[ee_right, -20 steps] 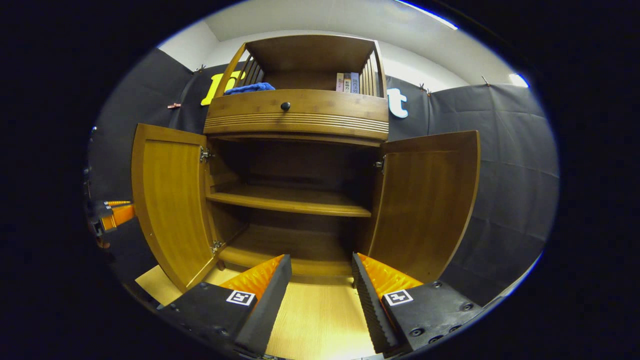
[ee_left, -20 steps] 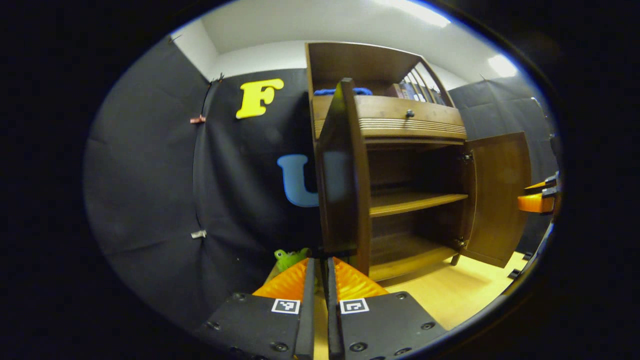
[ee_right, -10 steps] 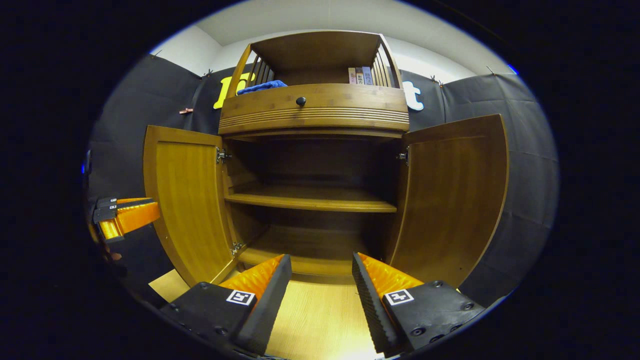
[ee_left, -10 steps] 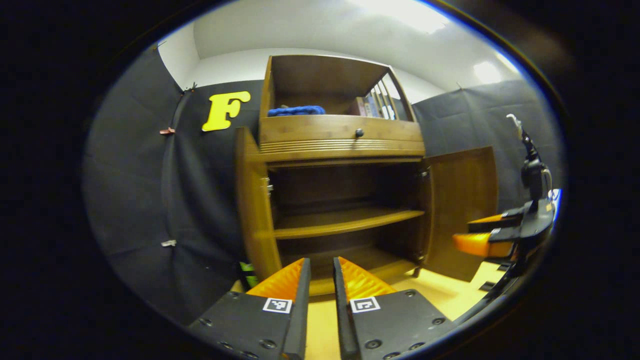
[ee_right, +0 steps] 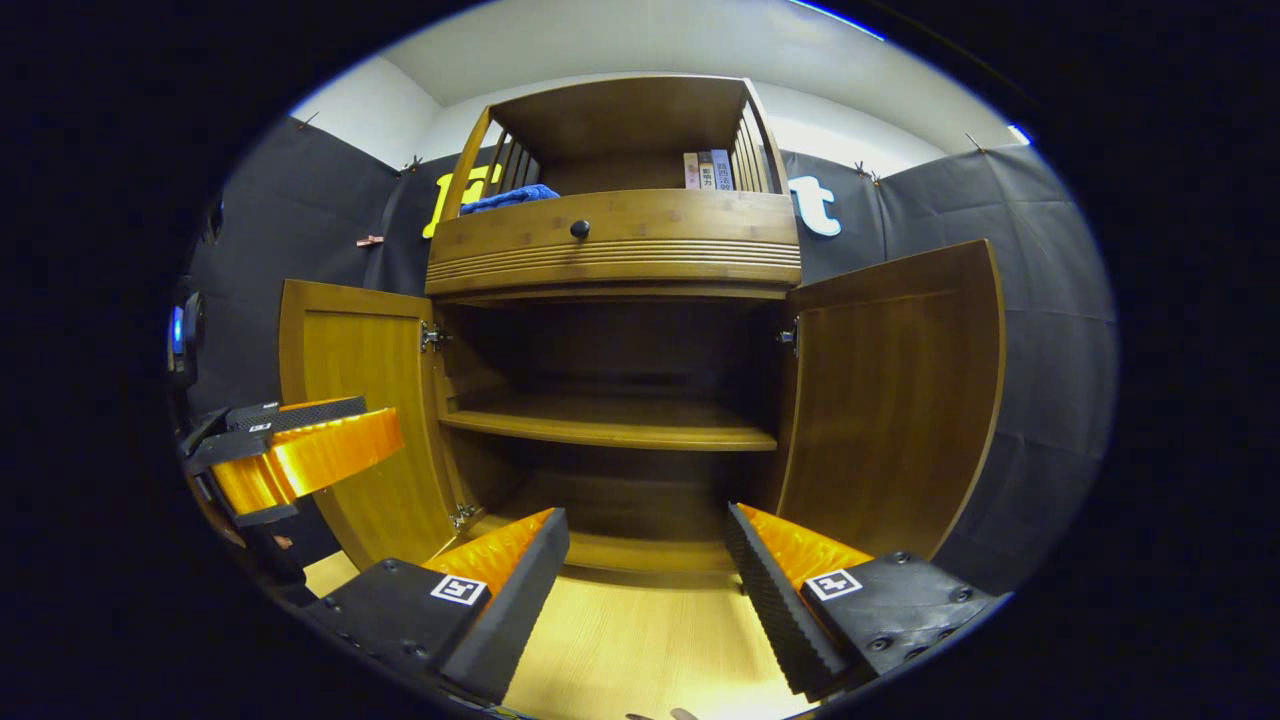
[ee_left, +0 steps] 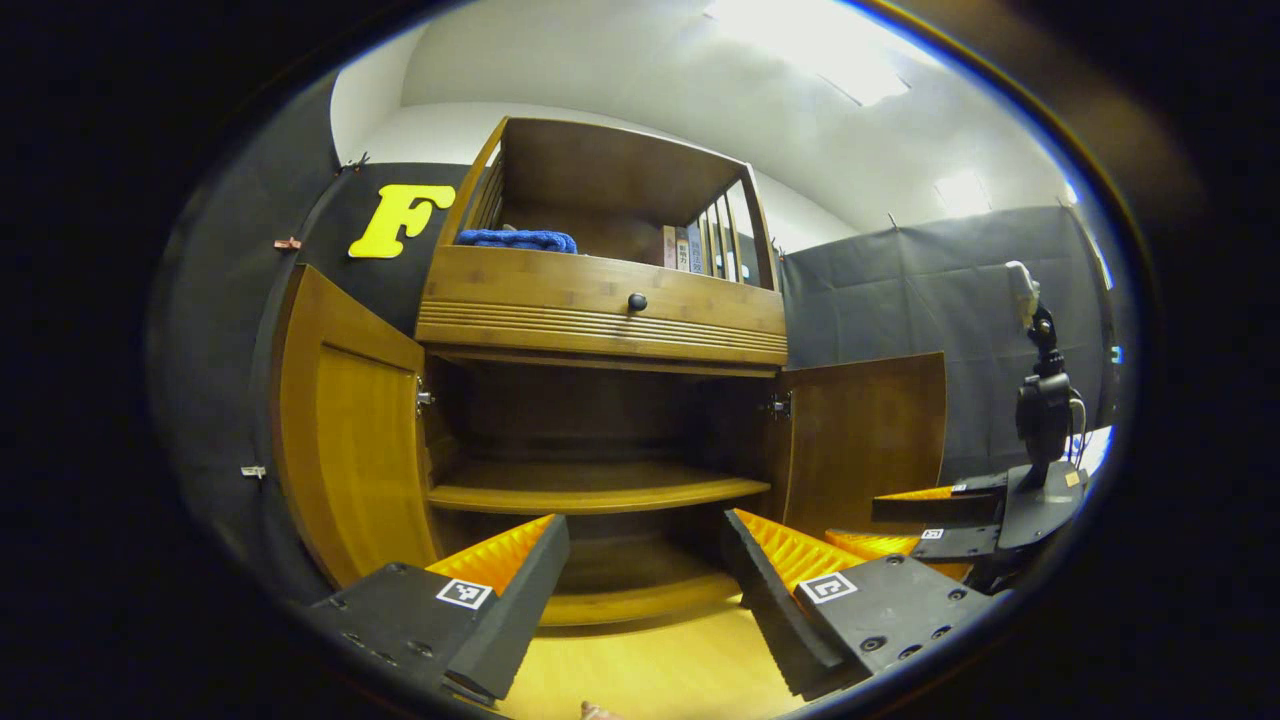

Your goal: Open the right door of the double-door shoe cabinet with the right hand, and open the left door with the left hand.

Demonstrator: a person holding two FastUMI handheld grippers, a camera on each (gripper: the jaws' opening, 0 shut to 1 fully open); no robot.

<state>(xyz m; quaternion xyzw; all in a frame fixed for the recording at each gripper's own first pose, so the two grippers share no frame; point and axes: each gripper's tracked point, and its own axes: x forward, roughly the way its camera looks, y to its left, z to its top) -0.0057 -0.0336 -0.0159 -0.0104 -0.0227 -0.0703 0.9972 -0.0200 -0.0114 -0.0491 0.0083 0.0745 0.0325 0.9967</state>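
The wooden shoe cabinet (ee_right: 610, 240) stands straight ahead with both doors swung wide. Its left door (ee_right: 355, 400) and right door (ee_right: 890, 400) hang open, baring an empty inner shelf (ee_right: 610, 425). In the left gripper view the same left door (ee_left: 340, 450) and right door (ee_left: 865, 430) flank the shelf (ee_left: 590, 492). My left gripper (ee_left: 640, 560) is open, holding nothing, a short way in front of the cabinet. My right gripper (ee_right: 645, 550) is open too, empty, facing the cabinet's middle. The left gripper (ee_right: 290, 455) also shows at the left edge of the right gripper view.
A drawer with a dark knob (ee_right: 579, 229) tops the doors. Above it an open shelf holds a blue cloth (ee_right: 510, 197) and several books (ee_right: 705, 170). Light wooden floor (ee_right: 640, 640) lies in front. A black stand (ee_left: 1040, 440) rises at the right.
The left gripper has opened and swung from beside the left door's edge to face the cabinet front. The left door now stands wide open. The right gripper barely shifted.
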